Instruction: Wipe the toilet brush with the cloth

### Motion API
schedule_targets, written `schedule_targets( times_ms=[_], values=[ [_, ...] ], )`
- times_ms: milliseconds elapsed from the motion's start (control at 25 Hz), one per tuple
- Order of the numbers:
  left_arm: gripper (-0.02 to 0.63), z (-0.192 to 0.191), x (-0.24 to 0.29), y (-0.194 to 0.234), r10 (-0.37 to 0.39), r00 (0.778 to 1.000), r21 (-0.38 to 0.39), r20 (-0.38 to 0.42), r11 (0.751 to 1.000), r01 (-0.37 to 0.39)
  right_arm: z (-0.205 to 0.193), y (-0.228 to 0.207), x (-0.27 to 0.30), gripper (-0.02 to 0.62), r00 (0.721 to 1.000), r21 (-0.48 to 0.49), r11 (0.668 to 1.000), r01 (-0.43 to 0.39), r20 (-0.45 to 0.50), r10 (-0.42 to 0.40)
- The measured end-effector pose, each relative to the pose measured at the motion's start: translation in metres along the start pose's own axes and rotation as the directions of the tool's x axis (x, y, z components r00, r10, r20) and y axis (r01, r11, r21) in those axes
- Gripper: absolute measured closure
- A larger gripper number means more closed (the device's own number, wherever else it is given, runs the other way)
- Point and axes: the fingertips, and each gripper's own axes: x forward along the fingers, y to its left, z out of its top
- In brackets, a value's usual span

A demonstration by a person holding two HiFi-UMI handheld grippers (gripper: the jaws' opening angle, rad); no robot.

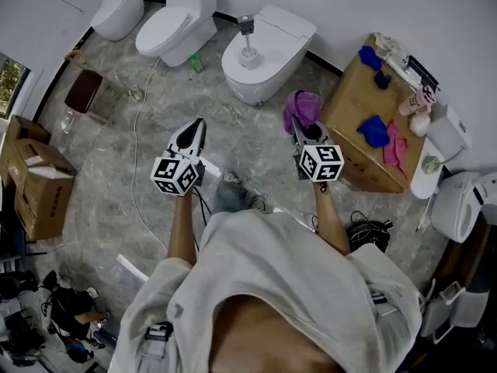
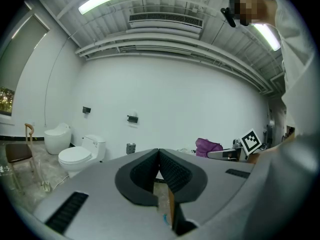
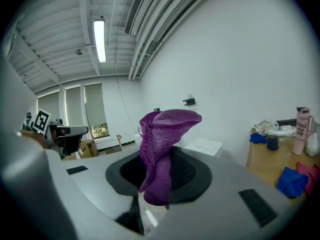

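The toilet brush (image 1: pixel 248 47), grey-handled in a white holder, stands on the closed lid of the nearest white toilet (image 1: pixel 272 49). A purple cloth (image 1: pixel 302 108) hangs bunched from my right gripper (image 1: pixel 304 130), held above the floor right of that toilet. In the right gripper view, that gripper (image 3: pixel 160 156) is shut on the cloth (image 3: pixel 162 134), which drapes over the jaws. My left gripper (image 1: pixel 194 128) hovers over the floor in front of the toilets. Seen in its own view, it (image 2: pixel 159 154) is shut with nothing held.
Two more toilets (image 1: pixel 175 26) (image 1: pixel 118 8) line the wall at left. A wooden table (image 1: pixel 359 134) at right carries blue cloths (image 1: pixel 373 130), a pink cloth (image 1: pixel 394 148) and a pink bottle (image 1: pixel 420 99). Cardboard boxes (image 1: pixel 39 189) sit far left. A cable (image 1: pixel 138 154) crosses the floor.
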Motion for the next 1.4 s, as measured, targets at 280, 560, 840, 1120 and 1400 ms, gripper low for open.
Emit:
schedule_targets(
  times_ms=[280,560,840,1120,1400],
  values=[
    [0.586,0.002,0.027,0.01,-0.012,1.0,0.001,-0.012,1.0,0.012,0.004,-0.012,0.018,0.483,1.0,0.008,1.0,0.01,-0.006,-0.01],
    [0.586,0.005,0.074,0.034,-0.033,0.999,-0.011,-0.008,0.999,0.033,0.014,-0.032,0.053,0.483,1.0,0.008,1.0,0.026,-0.011,-0.026],
    [0.586,0.012,0.137,0.064,-0.067,0.998,-0.025,-0.004,0.997,0.067,0.038,-0.057,0.108,0.483,0.999,-0.015,0.999,0.047,-0.019,-0.048],
    [0.586,0.031,0.195,0.107,-0.088,0.996,-0.04,-0.002,0.995,0.088,0.071,-0.068,0.172,0.483,0.998,-0.04,0.998,0.056,-0.03,-0.057],
    [0.586,0.044,0.25,0.147,-0.126,0.992,-0.038,-0.018,0.991,0.125,0.099,-0.079,0.234,0.483,0.997,-0.062,0.995,0.073,-0.031,-0.075]
  ],
)
